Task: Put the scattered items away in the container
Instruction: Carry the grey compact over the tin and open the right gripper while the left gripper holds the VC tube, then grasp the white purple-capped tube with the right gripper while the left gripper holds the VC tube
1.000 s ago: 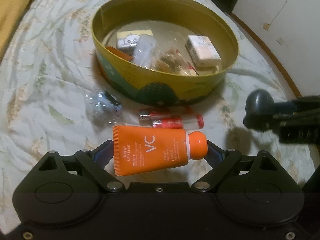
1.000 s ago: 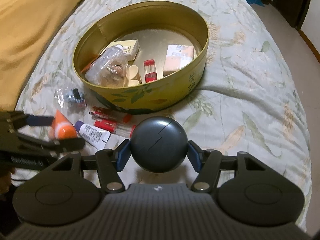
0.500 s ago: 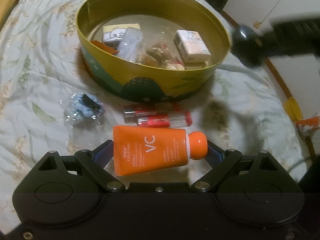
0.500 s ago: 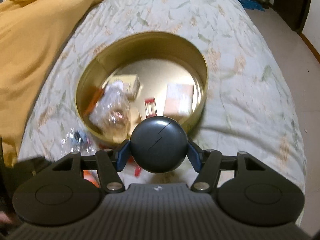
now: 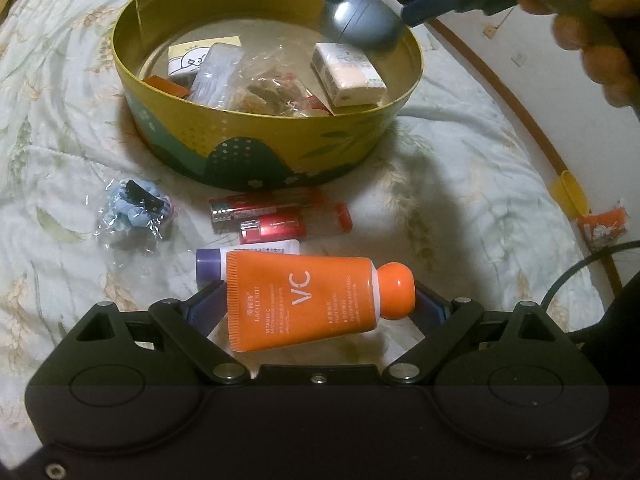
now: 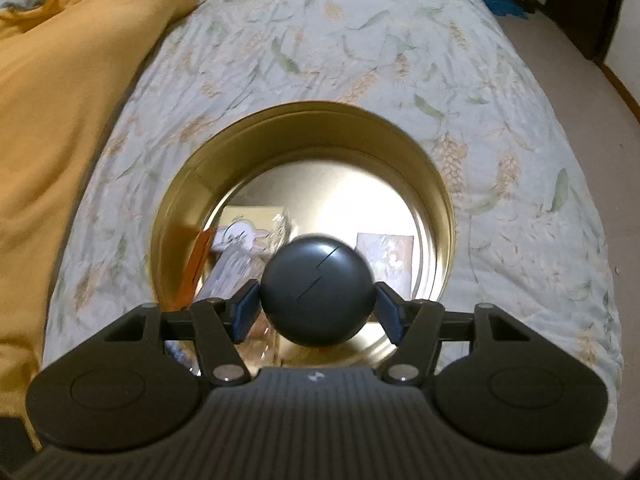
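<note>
A round yellow tin (image 5: 260, 136) sits on the floral bedspread with boxes and a plastic bag inside. My left gripper (image 5: 318, 304) is shut on an orange VC tube (image 5: 304, 300), gripped end to end just in front of the tin. My right gripper (image 6: 316, 312) hovers over the tin (image 6: 440, 200), and its jaws are opening. The dark grey ball (image 6: 318, 290) lies between the pads with a small gap on each side. In the left wrist view the ball (image 5: 364, 20) hangs above the tin's far rim beside a blue fingertip (image 5: 432, 4).
On the bedspread before the tin lie two red lighters (image 5: 264, 206), a white tube with a purple cap (image 5: 210, 262) and a blue item in clear wrap (image 5: 136, 208). An orange blanket (image 6: 60, 100) covers the bed's left side. The floor lies to the right.
My right gripper carried the grey ball from beside the loose items to above the tin, and its jaws have spread off the ball. The left gripper keeps the orange tube.
</note>
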Available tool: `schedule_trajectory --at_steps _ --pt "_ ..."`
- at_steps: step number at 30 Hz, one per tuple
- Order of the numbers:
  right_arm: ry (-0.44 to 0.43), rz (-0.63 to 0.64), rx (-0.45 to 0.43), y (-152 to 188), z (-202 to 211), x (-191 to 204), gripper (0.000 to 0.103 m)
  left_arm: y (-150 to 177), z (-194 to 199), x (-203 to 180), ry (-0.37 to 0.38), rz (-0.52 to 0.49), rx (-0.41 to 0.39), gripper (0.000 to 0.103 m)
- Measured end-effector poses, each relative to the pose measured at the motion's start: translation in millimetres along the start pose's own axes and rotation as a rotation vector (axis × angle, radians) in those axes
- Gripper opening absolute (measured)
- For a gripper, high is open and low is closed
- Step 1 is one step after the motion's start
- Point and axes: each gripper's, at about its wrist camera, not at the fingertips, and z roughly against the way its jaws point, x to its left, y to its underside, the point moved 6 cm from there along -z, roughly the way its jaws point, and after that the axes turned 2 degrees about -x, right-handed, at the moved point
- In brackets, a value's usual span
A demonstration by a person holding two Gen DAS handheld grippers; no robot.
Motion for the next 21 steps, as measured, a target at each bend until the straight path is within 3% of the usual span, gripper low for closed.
schedule_trajectory --at_steps 2,21 --pt "0.022 -0.017 -0.024 -1.9 2.3 -1.9 0.094 -0.3 0.0 0.9 -0.002 0.001 0.001 0.092" --pt "-0.068 -0.015 -0.077 46.6 46.3 0.7 0.103 -6.6 5.4 13.8 -0.031 0.035 -0.022 0.092"
